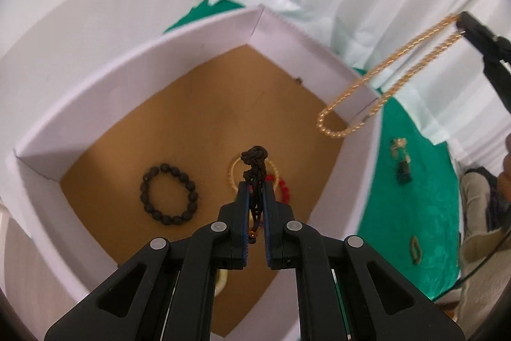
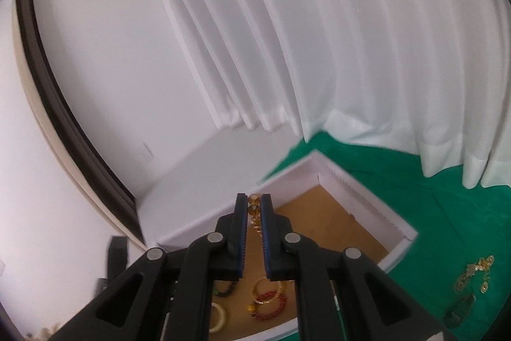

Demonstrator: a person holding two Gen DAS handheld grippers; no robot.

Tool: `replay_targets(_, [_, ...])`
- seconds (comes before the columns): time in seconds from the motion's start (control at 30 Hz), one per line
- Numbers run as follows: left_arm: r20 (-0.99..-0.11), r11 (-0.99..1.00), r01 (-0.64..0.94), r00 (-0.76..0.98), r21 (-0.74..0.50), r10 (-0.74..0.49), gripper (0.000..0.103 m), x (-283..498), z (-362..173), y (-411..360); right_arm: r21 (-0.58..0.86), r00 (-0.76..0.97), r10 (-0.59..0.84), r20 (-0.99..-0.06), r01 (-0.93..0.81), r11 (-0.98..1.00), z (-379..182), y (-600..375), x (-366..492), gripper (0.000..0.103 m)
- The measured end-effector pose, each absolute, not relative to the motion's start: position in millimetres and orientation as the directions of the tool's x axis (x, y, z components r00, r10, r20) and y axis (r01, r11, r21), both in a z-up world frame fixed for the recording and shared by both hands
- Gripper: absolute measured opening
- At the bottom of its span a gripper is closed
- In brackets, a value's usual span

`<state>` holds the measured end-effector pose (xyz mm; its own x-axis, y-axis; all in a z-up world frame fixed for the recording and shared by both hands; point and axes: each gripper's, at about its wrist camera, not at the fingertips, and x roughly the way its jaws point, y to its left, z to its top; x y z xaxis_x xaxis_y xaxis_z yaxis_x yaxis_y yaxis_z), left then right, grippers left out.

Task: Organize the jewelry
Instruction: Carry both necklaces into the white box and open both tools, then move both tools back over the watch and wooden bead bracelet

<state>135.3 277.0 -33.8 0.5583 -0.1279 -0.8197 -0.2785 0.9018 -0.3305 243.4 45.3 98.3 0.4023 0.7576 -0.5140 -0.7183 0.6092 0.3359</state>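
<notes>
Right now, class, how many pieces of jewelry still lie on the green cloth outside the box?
2 in the left wrist view: a gold and dark tangled piece beside the box, a small gold loop nearer the camera. More may be hidden.

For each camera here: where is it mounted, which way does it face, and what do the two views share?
Left wrist: on the left gripper, angled down into the white box; its shut fingers pinch a dark cord; the right gripper dangles a gold chain.
Right wrist: on the right gripper, facing the curtain over the box; fingers clamp amber beads.
Shared: the box, green cloth.
</notes>
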Motion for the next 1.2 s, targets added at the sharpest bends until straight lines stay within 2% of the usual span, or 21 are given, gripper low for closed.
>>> replay_targets(0.13, [-0.848,0.896,-0.310,0.516,-0.319,-0.123,0.005,143,-57,277,0.308,0.380,0.693,-0.613,-0.693,0.652,36,79,261,0.008])
replay_targets(0.27, [-0.873,0.902,-0.328,0.478,-0.279,-0.096,0.009,146,-69,273,0.318,0.344,0.659,-0.669,-0.669,0.672,-9,87,265,0.011])
replay_targets(0.3, [-0.879,0.903,-0.338,0.471,-0.264,-0.081,0.012,146,-71,273,0.320,0.337,0.656,-0.676,-0.666,0.673,-15,86,265,0.012])
replay_targets(0.33, [-0.883,0.903,-0.347,0.465,-0.252,-0.068,0.030,146,-72,273,0.320,0.338,0.651,-0.680,-0.661,0.678,-20,84,264,0.011])
replay_targets(0.37, [-0.887,0.902,-0.362,0.458,-0.234,-0.047,0.056,144,-72,273,0.306,0.348,0.635,-0.690,-0.655,0.691,-22,80,262,0.024])
replay_targets(0.4, [-0.887,0.901,-0.373,0.461,-0.223,-0.028,0.065,142,-71,274,0.283,0.365,0.614,-0.699,-0.648,0.707,-23,76,258,0.037])
replay_targets(0.43, [-0.883,0.899,-0.384,0.470,-0.211,-0.007,0.072,138,-69,274,0.270,0.378,0.605,-0.701,-0.644,0.716,-22,72,255,0.062])
replay_targets(0.47, [-0.879,0.900,-0.385,0.478,-0.204,0.005,0.072,135,-66,272,0.253,0.401,0.597,-0.695,-0.641,0.725,-21,65,249,0.070])
replay_targets(0.73, [-0.815,0.936,-0.301,0.579,-0.185,0.025,0.084,100,-23,214,0.011,0.549,0.477,-0.687,-0.648,0.762,-32,0,192,0.075])
replay_targets(0.9, [-0.766,0.968,-0.157,0.641,-0.195,-0.051,0.093,81,-6,139,0.004,0.571,0.420,-0.706,-0.589,0.808,-55,-69,159,0.075])
replay_targets(1.07, [-0.749,0.965,-0.008,0.632,-0.262,-0.198,0.096,79,-24,71,-0.040,0.621,0.304,-0.722,-0.477,0.878,-79,-145,124,0.075])
replay_targets(1.2, [-0.771,0.959,0.038,0.587,-0.280,-0.248,0.096,94,-63,33,-0.011,0.636,0.248,-0.731,-0.375,0.927,-99,-198,100,0.075])
